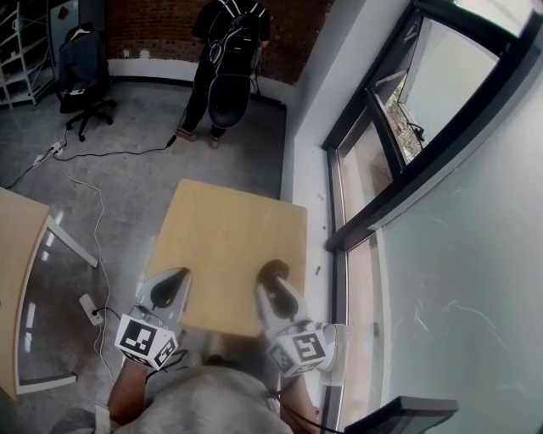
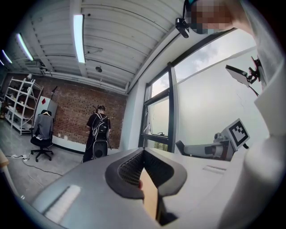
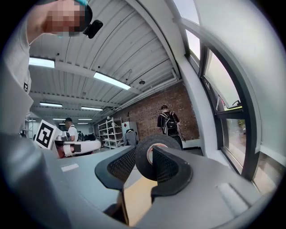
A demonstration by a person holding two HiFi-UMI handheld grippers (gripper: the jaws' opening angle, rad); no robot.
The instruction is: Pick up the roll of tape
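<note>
over table [image 1: 229, 246], right claw [image 3: 143, 155] grips tape [image 3: 140, 167]

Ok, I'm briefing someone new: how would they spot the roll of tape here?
Find the small wooden table by the window. At its near edge the right gripper holds the roll of tape between its jaws: a black ring, the only thing either gripper carries.

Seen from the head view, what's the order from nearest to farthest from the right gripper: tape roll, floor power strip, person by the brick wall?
1. The black roll of tape, gripped between the right gripper's jaws.
2. The white power strip, on the floor at left.
3. The person in black, far off by the brick wall.
</note>
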